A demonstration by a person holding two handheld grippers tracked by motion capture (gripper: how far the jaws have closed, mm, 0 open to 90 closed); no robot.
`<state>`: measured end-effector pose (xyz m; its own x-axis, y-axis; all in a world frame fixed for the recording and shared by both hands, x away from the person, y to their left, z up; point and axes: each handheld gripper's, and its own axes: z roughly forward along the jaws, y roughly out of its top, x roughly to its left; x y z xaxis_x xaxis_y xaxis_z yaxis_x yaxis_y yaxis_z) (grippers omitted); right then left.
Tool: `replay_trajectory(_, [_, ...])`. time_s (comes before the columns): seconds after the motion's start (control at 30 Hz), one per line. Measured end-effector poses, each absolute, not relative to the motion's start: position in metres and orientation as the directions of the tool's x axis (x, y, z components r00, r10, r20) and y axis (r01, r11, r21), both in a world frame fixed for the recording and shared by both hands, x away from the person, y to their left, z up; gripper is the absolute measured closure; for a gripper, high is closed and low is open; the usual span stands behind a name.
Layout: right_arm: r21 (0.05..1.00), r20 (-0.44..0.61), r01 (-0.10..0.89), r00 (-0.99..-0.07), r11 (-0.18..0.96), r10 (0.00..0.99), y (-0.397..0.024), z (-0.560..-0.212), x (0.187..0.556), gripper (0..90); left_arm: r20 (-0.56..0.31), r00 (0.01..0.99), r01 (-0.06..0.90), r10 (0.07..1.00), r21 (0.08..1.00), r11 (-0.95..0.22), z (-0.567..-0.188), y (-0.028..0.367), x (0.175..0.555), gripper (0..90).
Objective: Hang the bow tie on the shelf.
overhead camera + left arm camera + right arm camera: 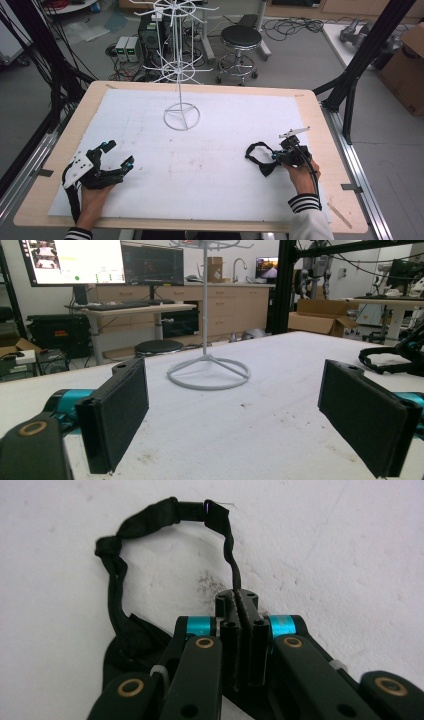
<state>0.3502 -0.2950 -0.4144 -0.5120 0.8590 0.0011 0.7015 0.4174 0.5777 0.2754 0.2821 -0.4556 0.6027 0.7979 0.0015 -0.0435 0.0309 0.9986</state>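
A black fabric strap loop [258,156] lies on the white mat at the right. My right gripper [278,157] is shut on it. In the right gripper view the jaws pinch the thin strap [234,575] just above their tips, and the loop [150,520] curls away to the upper left. My right gripper [242,605] points down at the mat. My left gripper [118,154] rests near the table's left front, open, with nothing between its pads [120,410]. A white wire rack stand [181,116] rises at the back centre, its ring base [209,374] ahead of the left gripper [245,415].
The white mat [200,165] covers most of the wooden table [210,87]. Beyond the far edge stand a black stool [241,40] and boxes with cables on the floor. Black frame posts [360,60] rise at the right, with a cardboard box [407,65] beside them.
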Motion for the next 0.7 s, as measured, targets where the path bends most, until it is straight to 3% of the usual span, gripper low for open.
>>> replay_trajectory(0.17, [0.621, 0.07, 0.693, -0.514, 0.366, 0.855, -0.293, -0.413, 0.347, 88.1, 0.001, 0.603, -0.043, 0.798, 0.999, 0.031, -0.456, 0.282, 0.275, 13.1])
replay_trajectory(0.7, [0.744, 0.131, 0.588, -0.595, 0.318, 0.793, -0.278, -0.401, 0.337, 88.0, 0.003, 0.603, -0.044, 0.798, 0.999, 0.03, -0.456, 0.282, 0.275, 13.1])
